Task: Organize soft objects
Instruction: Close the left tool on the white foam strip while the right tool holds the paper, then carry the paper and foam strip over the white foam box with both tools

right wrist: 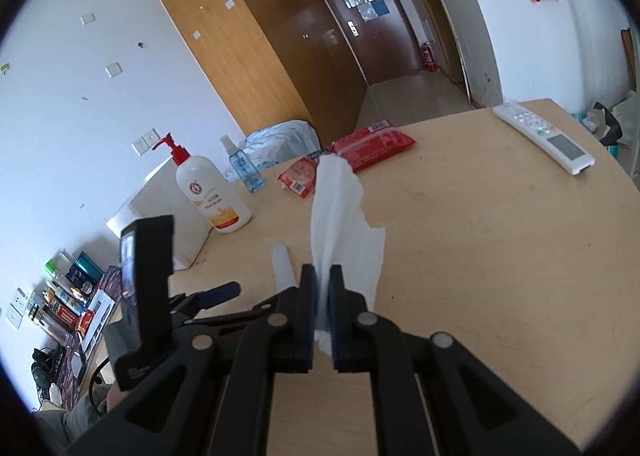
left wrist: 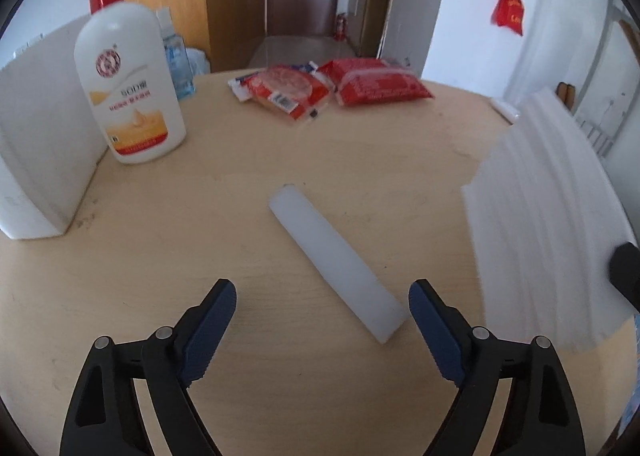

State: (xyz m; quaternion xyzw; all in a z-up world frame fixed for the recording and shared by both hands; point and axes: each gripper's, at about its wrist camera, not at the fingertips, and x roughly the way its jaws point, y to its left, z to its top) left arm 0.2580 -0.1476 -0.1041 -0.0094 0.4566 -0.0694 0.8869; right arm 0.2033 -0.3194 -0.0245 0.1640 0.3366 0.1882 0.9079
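Right gripper [right wrist: 322, 276] pinches the white tissue [right wrist: 340, 216], limp and light, lifted above the table [right wrist: 480, 236]. Left gripper [left wrist: 320, 296] spread, empty, over the white foam strip [left wrist: 336, 256] lying flat: soft, squashy; grab mid-length across its narrow width.

Left gripper [left wrist: 322, 292] angled downward toward tabletop, jaws spread wide, nothing clamped; blue-padded fingertips [left wrist: 218, 306] seen clear of surface, either side of empty gap. Right gripper [right wrist: 322, 276] tilted less steeply, jaws closed, white tissue [right wrist: 340, 212] pinched between pads, sheet standing up past tips. In right wrist view, left gripper [right wrist: 224, 290] seen just to left of right one, camera housing raised above it.
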